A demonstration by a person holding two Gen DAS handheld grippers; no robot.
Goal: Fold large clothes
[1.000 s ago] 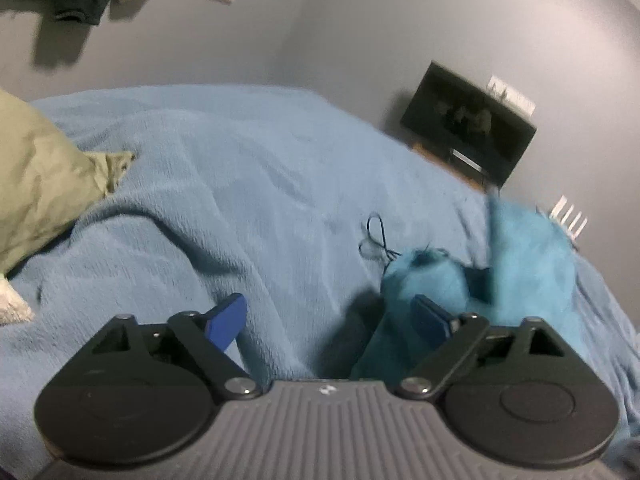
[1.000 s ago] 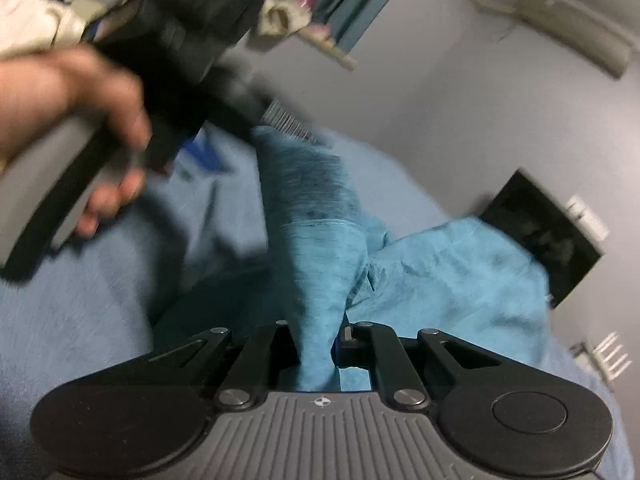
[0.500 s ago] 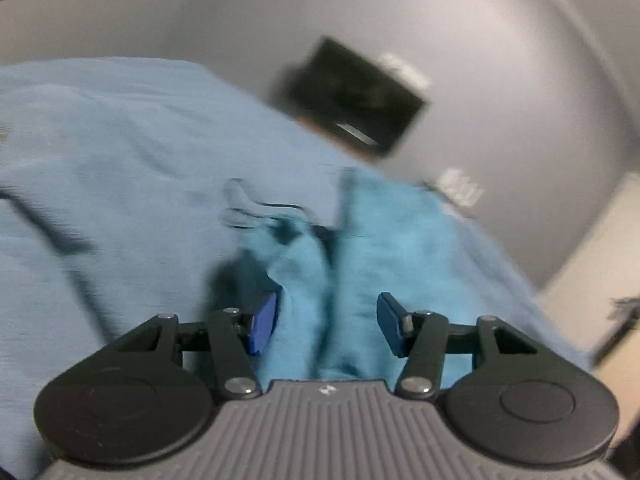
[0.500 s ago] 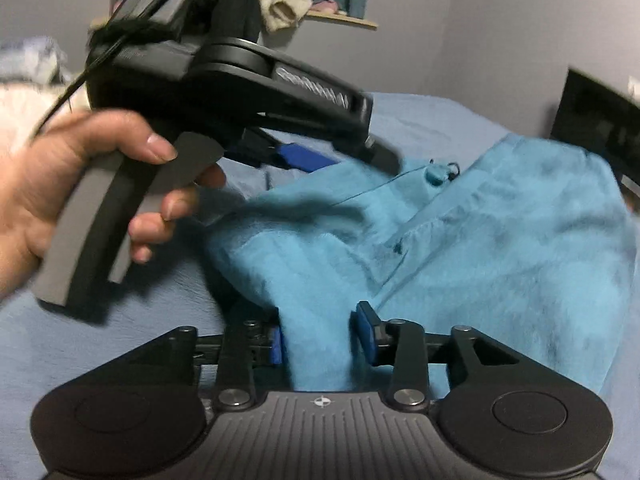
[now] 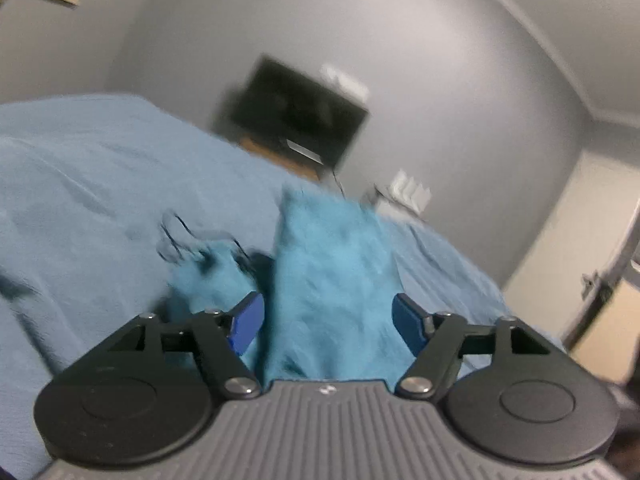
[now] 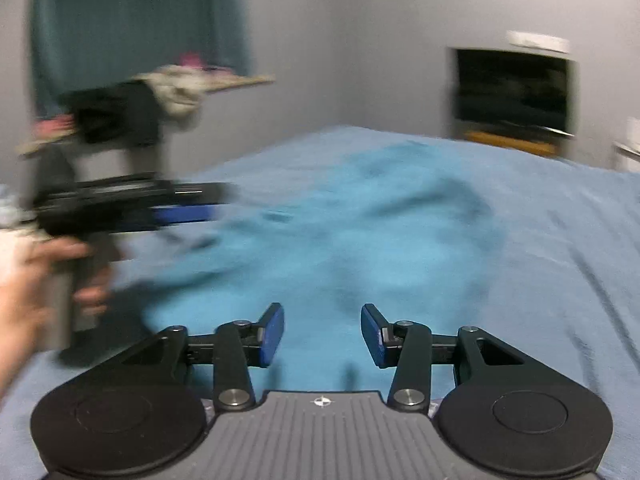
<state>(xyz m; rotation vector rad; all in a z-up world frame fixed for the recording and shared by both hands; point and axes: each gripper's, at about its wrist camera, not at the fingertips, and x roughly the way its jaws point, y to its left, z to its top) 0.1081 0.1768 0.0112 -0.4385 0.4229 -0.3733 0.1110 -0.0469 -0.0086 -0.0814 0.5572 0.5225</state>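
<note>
A teal garment [image 6: 360, 240] lies crumpled on the blue bedspread [image 6: 560, 220]. In the left wrist view a fold of the teal garment [image 5: 328, 280] stands up between my open fingers, with a dark drawstring [image 5: 176, 236] lying at its left. My left gripper [image 5: 328, 322] is open around that fold, not pinching it. My right gripper [image 6: 322, 334] is open and empty just above the garment's near edge. The left gripper also shows in the right wrist view [image 6: 184, 212], held in a hand at the left, blurred.
A dark TV [image 5: 300, 112] stands on a low stand by the grey wall past the bed. A shelf with piled clothes [image 6: 172, 88] hangs on the wall, with a teal curtain [image 6: 136, 12] above. A door [image 5: 592, 272] is at the right.
My right gripper has let go of the garment and opened; the cloth has dropped onto the bed. My left gripper has opened wider and swung right over the garment's fold.
</note>
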